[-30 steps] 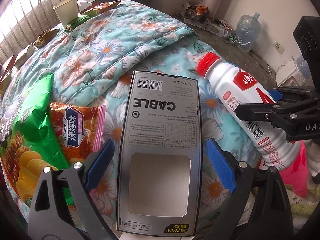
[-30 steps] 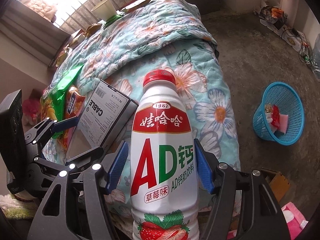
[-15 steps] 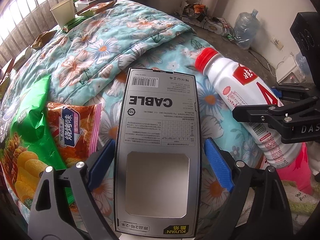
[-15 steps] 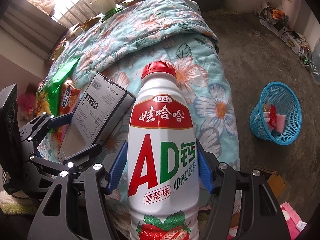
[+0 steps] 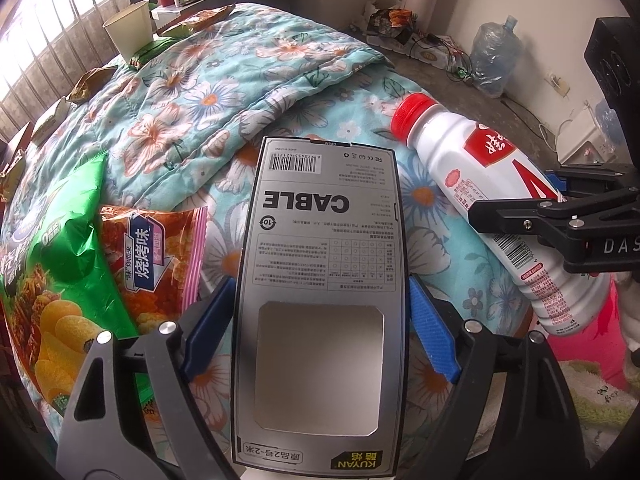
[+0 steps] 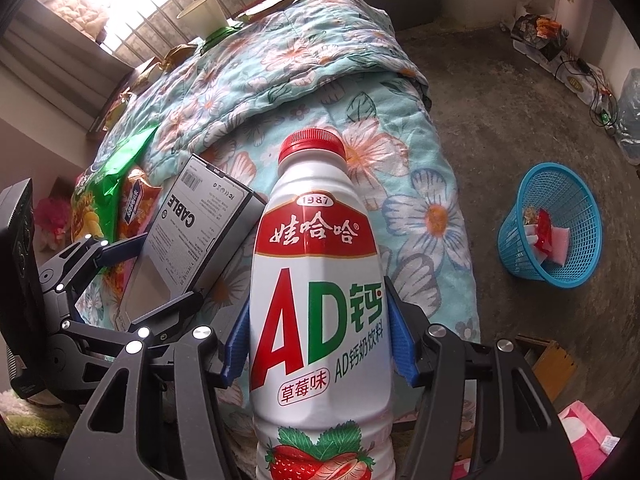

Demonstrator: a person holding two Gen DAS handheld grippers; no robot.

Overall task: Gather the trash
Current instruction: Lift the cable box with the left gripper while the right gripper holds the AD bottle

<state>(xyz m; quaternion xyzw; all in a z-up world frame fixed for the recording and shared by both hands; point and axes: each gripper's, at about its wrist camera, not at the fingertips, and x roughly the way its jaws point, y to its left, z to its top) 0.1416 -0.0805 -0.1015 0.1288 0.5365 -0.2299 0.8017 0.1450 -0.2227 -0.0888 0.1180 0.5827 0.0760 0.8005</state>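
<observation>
My left gripper (image 5: 320, 320) is shut on a grey cable box (image 5: 324, 264), held above the flowered bed quilt (image 5: 224, 92). My right gripper (image 6: 318, 340) is shut on a white AD milk bottle with a red cap (image 6: 320, 280). That bottle also shows at the right of the left wrist view (image 5: 480, 184), and the box shows at the left of the right wrist view (image 6: 188, 232). A blue trash basket (image 6: 552, 232) with some wrappers inside lies tilted on the floor to the right of the bed.
Green and orange snack bags (image 5: 80, 264) lie on the quilt at left. A paper cup (image 5: 130, 34) and more wrappers (image 5: 86, 84) sit at the bed's far end. A water jug (image 5: 496, 56) and cables are by the far wall. A cardboard box (image 6: 548, 364) stands on the floor.
Both grippers have drawn back and up a little from the bed with the box and the bottle still in them.
</observation>
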